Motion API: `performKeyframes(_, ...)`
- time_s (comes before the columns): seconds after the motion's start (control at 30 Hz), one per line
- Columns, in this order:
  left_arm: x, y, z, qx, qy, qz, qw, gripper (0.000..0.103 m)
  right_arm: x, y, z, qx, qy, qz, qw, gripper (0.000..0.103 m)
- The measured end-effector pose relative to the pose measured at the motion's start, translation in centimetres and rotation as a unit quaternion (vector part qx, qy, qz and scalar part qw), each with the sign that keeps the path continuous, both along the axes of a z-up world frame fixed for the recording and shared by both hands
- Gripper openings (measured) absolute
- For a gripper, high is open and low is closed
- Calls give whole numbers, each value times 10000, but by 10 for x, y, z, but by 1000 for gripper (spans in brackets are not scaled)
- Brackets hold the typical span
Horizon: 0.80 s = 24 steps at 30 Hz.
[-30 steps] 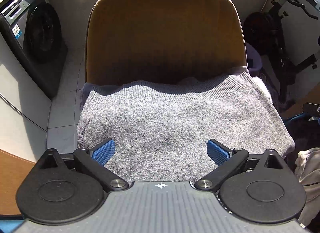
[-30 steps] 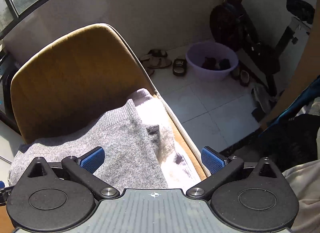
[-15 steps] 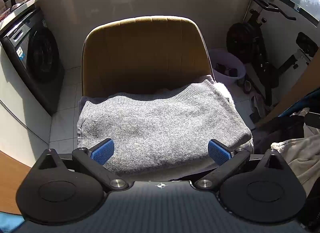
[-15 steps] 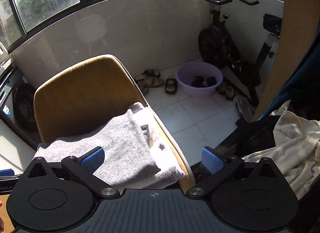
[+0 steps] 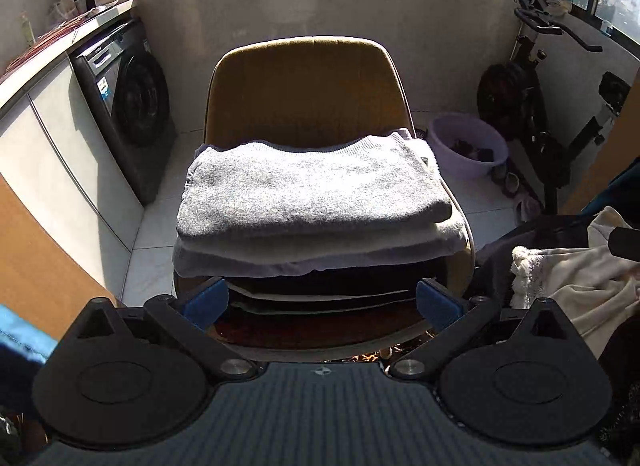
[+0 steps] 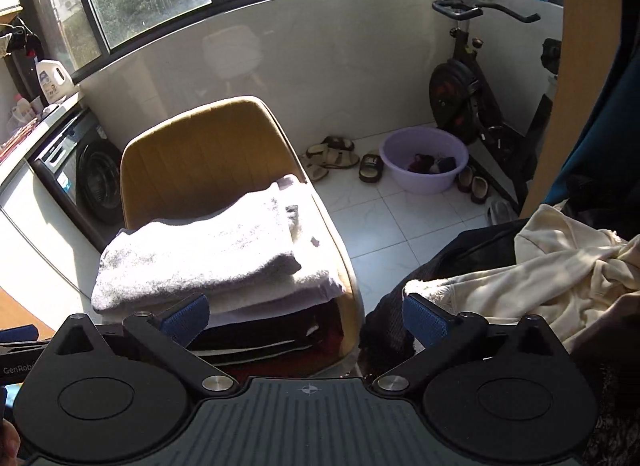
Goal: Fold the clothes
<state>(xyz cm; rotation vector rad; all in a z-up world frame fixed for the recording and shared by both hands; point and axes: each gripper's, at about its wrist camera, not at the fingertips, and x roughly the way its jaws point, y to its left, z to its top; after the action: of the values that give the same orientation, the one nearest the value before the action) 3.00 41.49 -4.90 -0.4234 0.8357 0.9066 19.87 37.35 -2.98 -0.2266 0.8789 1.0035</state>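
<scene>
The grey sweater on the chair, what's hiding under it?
Under the grey sweater lie more folded clothes: a cream layer, a pale lilac one, then dark ones. Only their edges show; the rest is covered.

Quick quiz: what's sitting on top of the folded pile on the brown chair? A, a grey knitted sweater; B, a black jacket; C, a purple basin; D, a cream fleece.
A: the grey knitted sweater lies folded on top of the stack on the chair.

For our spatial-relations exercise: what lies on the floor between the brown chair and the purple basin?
In the right wrist view, sandals lie on the white tiles between the brown chair and the purple basin.
</scene>
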Motion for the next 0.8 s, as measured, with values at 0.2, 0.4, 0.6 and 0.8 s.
performKeyframes(0.2, -29, -61, 24, 240, -65, 266, 9993, 102, -21, -59, 7, -121, -46, 269, 9996, 102)
performKeyframes(0.4, -52, -102, 36, 511, -16, 49, 9987, 103, -63, -103, 20, -179, -175, 522, 9983, 102)
performKeyframes(0.6, -76, -120, 40, 455, -192, -94, 9987, 102, -94, -143, 36, -110, -430, 151, 9989, 102)
performKeyframes(0.8, -104, -142, 47, 502, -229, -410, 9976, 102, -138, -182, 41, -148, -514, -398, 9978, 102)
